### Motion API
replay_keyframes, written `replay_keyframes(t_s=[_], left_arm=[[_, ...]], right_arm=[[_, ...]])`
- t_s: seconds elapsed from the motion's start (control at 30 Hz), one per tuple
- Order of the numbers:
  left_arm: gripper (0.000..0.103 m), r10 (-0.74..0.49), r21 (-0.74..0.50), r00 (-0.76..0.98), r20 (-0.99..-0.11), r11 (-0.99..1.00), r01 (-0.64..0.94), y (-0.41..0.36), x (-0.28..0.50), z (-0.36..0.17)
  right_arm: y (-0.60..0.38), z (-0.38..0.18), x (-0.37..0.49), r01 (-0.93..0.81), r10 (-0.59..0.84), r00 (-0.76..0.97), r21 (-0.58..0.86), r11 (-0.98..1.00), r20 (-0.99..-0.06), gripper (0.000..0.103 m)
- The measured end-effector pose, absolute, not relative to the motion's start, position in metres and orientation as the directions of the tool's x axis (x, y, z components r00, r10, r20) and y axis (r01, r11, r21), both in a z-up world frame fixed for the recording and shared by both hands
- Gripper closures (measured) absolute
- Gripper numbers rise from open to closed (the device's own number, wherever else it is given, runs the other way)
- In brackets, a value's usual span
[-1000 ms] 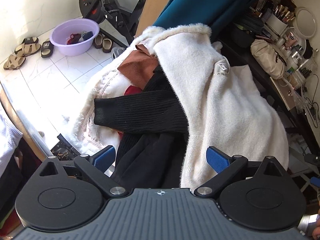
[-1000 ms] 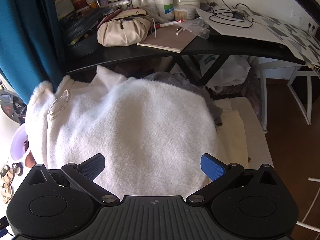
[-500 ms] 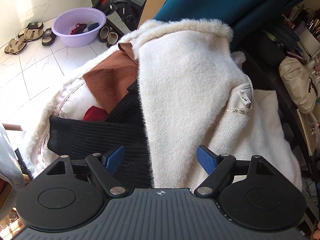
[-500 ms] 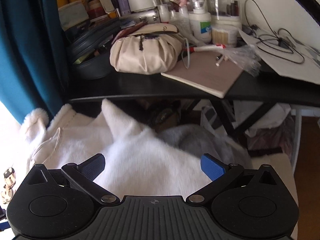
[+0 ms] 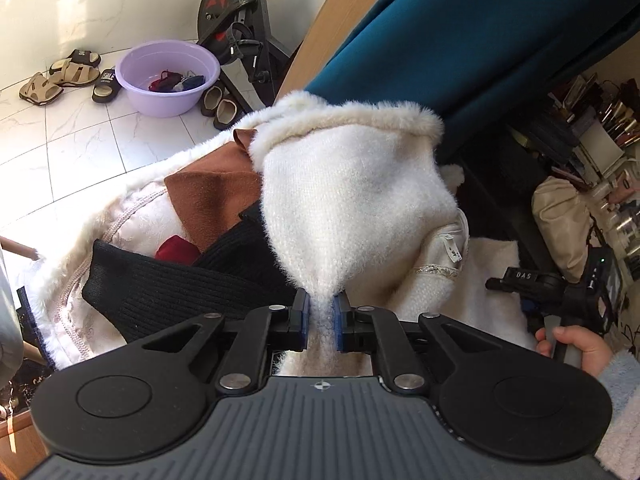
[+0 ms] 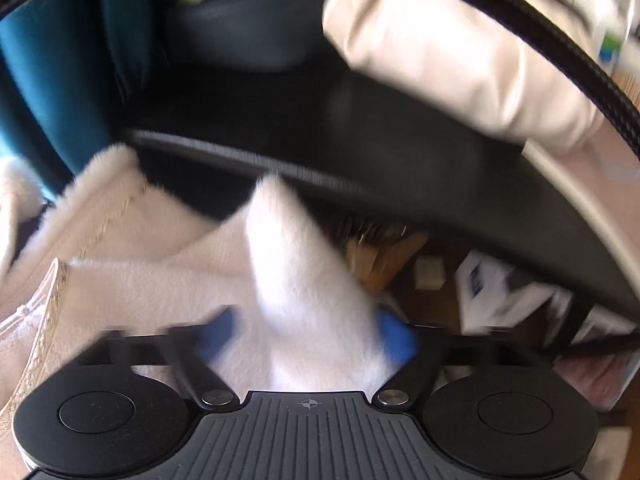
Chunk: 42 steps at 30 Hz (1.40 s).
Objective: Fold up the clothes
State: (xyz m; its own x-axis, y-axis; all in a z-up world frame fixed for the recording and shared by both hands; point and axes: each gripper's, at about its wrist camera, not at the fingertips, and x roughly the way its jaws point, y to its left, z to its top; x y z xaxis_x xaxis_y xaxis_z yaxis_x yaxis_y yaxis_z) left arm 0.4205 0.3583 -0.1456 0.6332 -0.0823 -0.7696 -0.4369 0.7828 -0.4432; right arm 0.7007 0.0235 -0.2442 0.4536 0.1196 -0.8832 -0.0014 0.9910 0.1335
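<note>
Both claws on white fleece garment (image 5: 352, 200): left claw (image 5: 321, 322) clamped; right claw (image 6: 308, 334) straddling, grip unclear.

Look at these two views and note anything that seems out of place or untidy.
The clothes lie in an unsorted heap: a black ribbed knit, a rust-brown cloth and a dark red piece tangled inside the fluffy cream-white coat. Nothing looks damaged or spilled.

white tiled floor (image 5: 80, 136) on the left, black desk (image 6: 400, 152) on the right.
on the floor: a purple basin (image 5: 172, 76), sandals (image 5: 60, 78) and an exercise bike (image 5: 236, 32); on the desk, a cream pouch (image 6: 452, 60), the shot blurred.
</note>
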Motion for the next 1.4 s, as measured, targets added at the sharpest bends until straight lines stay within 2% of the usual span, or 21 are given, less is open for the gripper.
replay_keyframes(t_s=[0.03, 0.2, 0.37, 0.47, 0.53, 0.7, 0.8, 0.87, 0.93, 1.0, 1.1, 1.23, 1.33, 1.4], left_arm=[[0.092, -0.077, -0.446, 0.638, -0.766, 0.778, -0.442, 0.362, 0.415, -0.141], [0.092, -0.027, -0.422, 0.651, -0.758, 0.782, -0.459, 0.384, 0.389, -0.121], [0.092, 0.005, -0.388, 0.641, -0.767, 0.792, -0.471, 0.408, 0.361, -0.106], [0.092, 0.030, -0.314, 0.628, -0.778, 0.847, -0.430, 0.410, 0.343, -0.098], [0.092, 0.028, -0.281, 0.620, -0.784, 0.874, -0.396, 0.407, 0.335, -0.099], [0.091, -0.009, -0.219, 0.584, -0.812, 0.932, -0.290, 0.391, 0.336, -0.111], [0.088, -0.028, -0.182, 0.559, -0.829, 0.958, -0.222, 0.381, 0.337, -0.119], [0.088, -0.040, -0.159, 0.542, -0.840, 0.972, -0.175, 0.374, 0.337, -0.123], [0.086, -0.050, -0.136, 0.524, -0.850, 0.983, -0.127, 0.368, 0.338, -0.128], [0.081, -0.063, -0.126, 0.513, -0.856, 0.988, -0.087, 0.361, 0.340, -0.131], [0.078, -0.097, -0.153, 0.524, -0.846, 0.986, -0.065, 0.351, 0.351, -0.128], [0.068, -0.135, -0.182, 0.522, -0.842, 0.983, -0.039, 0.324, 0.366, -0.127], [0.068, -0.132, -0.143, 0.505, -0.853, 0.990, 0.016, 0.301, 0.372, -0.128], [0.068, -0.114, -0.119, 0.493, -0.862, 0.993, 0.023, 0.293, 0.376, -0.129]], right_arm=[[0.017, -0.243, 0.696, 0.030, 0.137, 0.456, 0.170, 0.985, -0.879, 0.093], [-0.030, -0.190, 0.628, 0.120, 0.202, 0.628, 0.349, 0.929, -0.752, 0.095], [-0.082, -0.117, 0.513, 0.197, 0.136, 0.760, 0.424, 0.884, -0.636, 0.095], [-0.101, -0.090, 0.432, 0.305, 0.005, 0.768, 0.372, 0.877, -0.640, 0.095], [-0.110, -0.083, 0.383, 0.391, -0.068, 0.733, 0.336, 0.857, -0.677, 0.095], [-0.115, -0.119, 0.304, 0.509, -0.146, 0.569, 0.208, 0.835, -0.810, 0.095], [-0.106, -0.148, 0.290, 0.521, -0.148, 0.461, 0.132, 0.843, -0.875, 0.090], [-0.090, -0.152, 0.287, 0.478, -0.173, 0.445, 0.070, 0.875, -0.879, 0.080], [-0.076, -0.141, 0.281, 0.432, -0.211, 0.504, 0.033, 0.901, -0.838, 0.060], [-0.063, -0.129, 0.276, 0.363, -0.216, 0.582, 0.012, 0.932, -0.784, 0.048], [-0.051, -0.116, 0.283, 0.283, -0.173, 0.658, 0.027, 0.959, -0.733, 0.043], [-0.043, -0.120, 0.321, 0.165, -0.009, 0.686, 0.143, 0.976, -0.727, 0.038], [-0.037, -0.133, 0.352, 0.070, 0.089, 0.673, 0.183, 0.981, -0.734, 0.038], [-0.038, -0.144, 0.367, 0.061, 0.068, 0.653, 0.142, 0.988, -0.754, 0.043]])
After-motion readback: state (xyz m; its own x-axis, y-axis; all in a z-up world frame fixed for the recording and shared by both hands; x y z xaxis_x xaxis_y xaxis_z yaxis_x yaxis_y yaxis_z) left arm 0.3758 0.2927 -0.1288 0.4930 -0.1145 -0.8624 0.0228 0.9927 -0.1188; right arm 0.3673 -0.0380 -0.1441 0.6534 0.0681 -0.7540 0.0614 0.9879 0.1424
